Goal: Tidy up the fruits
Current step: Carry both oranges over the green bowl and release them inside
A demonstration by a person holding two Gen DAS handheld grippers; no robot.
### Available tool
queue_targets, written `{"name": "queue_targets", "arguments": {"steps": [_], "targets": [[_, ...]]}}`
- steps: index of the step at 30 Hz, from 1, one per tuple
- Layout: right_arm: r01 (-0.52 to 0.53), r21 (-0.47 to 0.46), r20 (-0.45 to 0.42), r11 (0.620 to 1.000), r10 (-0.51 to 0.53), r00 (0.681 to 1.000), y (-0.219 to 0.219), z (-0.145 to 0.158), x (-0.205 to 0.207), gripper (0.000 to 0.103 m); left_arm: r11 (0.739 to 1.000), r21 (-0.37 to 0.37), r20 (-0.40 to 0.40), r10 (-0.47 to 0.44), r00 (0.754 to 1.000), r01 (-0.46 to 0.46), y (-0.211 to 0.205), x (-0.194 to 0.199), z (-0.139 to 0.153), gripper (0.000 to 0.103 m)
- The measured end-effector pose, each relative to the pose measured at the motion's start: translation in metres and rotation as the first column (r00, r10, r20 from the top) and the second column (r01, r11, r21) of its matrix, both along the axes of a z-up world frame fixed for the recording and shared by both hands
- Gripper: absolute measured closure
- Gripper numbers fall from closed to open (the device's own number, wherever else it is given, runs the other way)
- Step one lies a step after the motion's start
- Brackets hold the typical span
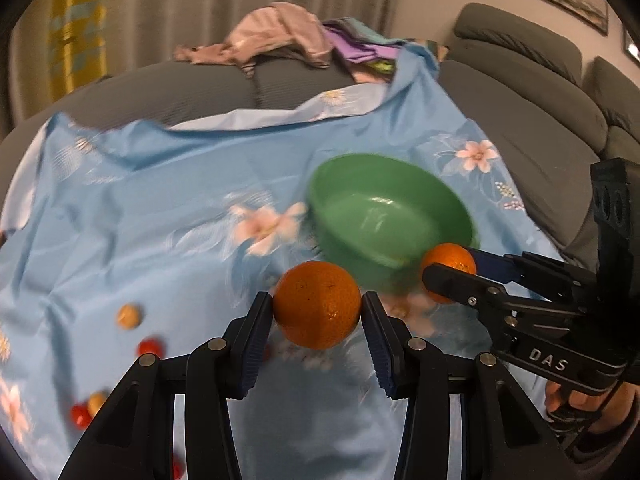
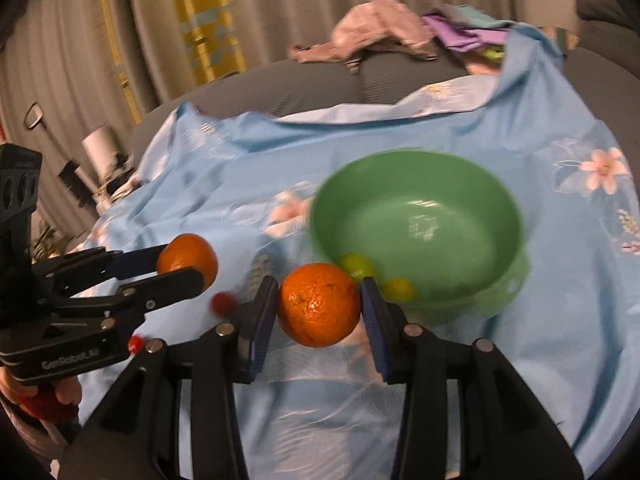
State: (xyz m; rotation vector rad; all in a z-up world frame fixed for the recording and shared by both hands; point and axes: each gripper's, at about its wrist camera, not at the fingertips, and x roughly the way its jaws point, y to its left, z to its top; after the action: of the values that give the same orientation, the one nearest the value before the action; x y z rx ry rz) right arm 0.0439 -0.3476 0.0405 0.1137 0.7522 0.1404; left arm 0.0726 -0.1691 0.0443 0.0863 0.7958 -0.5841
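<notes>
My left gripper (image 1: 317,310) is shut on an orange (image 1: 317,305), held above the blue floral cloth (image 1: 160,184) just in front of the green bowl (image 1: 390,208). My right gripper (image 2: 319,312) is shut on a second orange (image 2: 319,304), near the bowl's (image 2: 416,228) front rim. Each gripper shows in the other's view: the right one (image 1: 450,276) at right with its orange (image 1: 448,258), the left one (image 2: 180,266) at left with its orange (image 2: 188,256). Two small yellow-green fruits (image 2: 356,266) (image 2: 398,289) lie inside the bowl.
Small red and tan fruits (image 1: 129,316) (image 1: 150,347) (image 1: 80,414) lie scattered on the cloth at the left. A red one (image 2: 222,302) lies between the grippers. The cloth covers a grey sofa (image 1: 520,92). A pile of clothes (image 1: 280,36) sits behind.
</notes>
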Motion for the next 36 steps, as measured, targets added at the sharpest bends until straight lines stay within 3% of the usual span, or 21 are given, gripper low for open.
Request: {"name": "queue_targets", "arguments": {"steps": [6,14,17,21,25,27,28,31,36], "targets": [[0.059,-0.019,-0.004,0.998,-0.059,0.998,-0.034,-0.002,0.026,0.059,0.999,-0.022,-0.012,-0.049,0.999,0.049,-0.049,0.036,0.0,0.057],[0.014,-0.073,-0.096,0.997,-0.021,0.995,-0.043,-0.028,0.059,0.058,0.998,0.011,-0.104,-0.058,0.993,0.059,-0.095,0.074,-0.026,0.057],[-0.022,-0.08,-0.122,0.997,0.012,0.992,-0.042,-0.032,0.058,0.057,0.999,0.023,-0.113,-0.046,0.993,0.048,-0.096,0.078,-0.032,0.057],[-0.051,-0.051,-0.1,0.997,0.046,0.994,-0.042,-0.023,0.048,0.041,0.999,-0.011,-0.103,-0.04,0.994,0.039,-0.087,0.079,-0.024,0.056],[-0.197,-0.059,-0.11,0.979,0.19,0.976,-0.022,-0.021,0.044,0.04,0.998,-0.056,-0.038,-0.018,0.999,0.016,-0.058,0.069,-0.002,0.056],[-0.259,-0.095,-0.139,0.961,0.245,0.959,-0.006,-0.027,0.046,0.045,0.998,-0.062,-0.023,-0.005,1.0,0.004,-0.04,0.062,0.005,0.055],[-0.29,-0.117,-0.161,0.95,0.27,0.949,0.002,-0.032,0.049,0.058,0.998,-0.062,-0.014,0.004,1.0,-0.004,-0.032,0.058,0.007,0.055],[-0.331,-0.205,-0.227,0.921,0.285,0.931,0.017,-0.047,0.061,0.077,0.997,-0.061,-0.013,0.036,0.999,-0.037,-0.006,0.049,0.009,0.055],[-0.378,-0.233,-0.245,0.896,0.322,0.914,0.026,-0.041,0.058,0.089,0.99,-0.04,-0.037,0.137,0.99,-0.139,0.047,0.031,0.005,0.055]]}}
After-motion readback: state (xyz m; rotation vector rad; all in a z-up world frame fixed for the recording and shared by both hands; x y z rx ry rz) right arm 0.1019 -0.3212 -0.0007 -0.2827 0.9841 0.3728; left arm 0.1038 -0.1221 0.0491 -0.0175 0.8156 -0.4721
